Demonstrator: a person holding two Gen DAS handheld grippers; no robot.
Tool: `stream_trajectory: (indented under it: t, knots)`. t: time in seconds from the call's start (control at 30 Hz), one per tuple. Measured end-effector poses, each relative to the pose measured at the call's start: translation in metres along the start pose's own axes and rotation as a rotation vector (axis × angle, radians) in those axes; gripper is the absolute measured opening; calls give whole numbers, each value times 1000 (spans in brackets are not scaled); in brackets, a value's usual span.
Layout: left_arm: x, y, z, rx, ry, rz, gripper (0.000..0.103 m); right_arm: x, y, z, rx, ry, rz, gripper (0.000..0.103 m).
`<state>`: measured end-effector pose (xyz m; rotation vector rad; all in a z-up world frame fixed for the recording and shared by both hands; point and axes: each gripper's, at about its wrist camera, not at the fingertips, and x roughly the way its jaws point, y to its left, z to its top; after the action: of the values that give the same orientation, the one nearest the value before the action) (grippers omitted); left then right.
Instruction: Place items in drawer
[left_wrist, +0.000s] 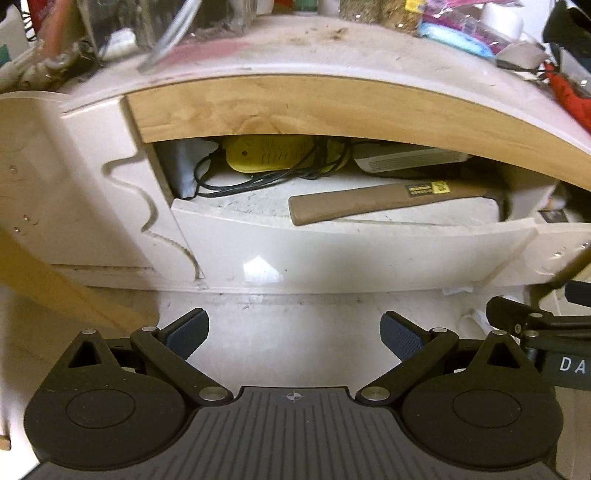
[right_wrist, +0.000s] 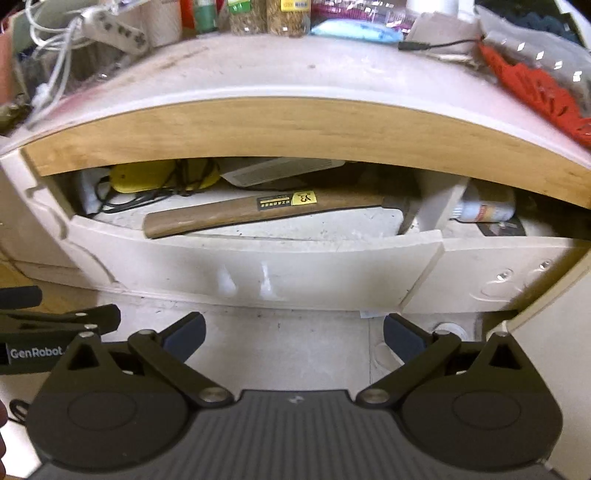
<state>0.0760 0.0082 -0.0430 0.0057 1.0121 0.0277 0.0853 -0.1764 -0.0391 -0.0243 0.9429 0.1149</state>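
Both tools, left tool (left_wrist: 294, 334) and right tool (right_wrist: 294, 332), gape empty; hammer (right_wrist: 236, 214) ahead in drawer (right_wrist: 258, 266) looks head-heavy, rigid, so grip mid-handle.

Cluttered countertop (right_wrist: 295, 74), white power strip (right_wrist: 118, 27), red mesh cloth (right_wrist: 535, 92), blue sponge (right_wrist: 354, 31), wooden edge band (left_wrist: 295, 107)

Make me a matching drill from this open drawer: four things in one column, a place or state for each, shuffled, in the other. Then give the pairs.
Things
1. hammer
2. yellow device
3. white bottle
4. left claw

Places or states
A. right-hand compartment, lying on its side
B. open, holding nothing
C. near the drawer's front, handle pointing left
D. back left, among black cords

Pairs: 1-C, 2-D, 3-A, 4-B
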Motion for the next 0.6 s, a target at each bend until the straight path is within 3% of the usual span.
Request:
stream_trajectory:
  t: [0.33,0.6]
  knots:
    - [-52,3,-30,-16,-22,4,102,-61,4,-24,9,-61,4,103]
    - [-71,5,-39,-26,-31,11,102,-82,10,-40,-21,-88,14,103]
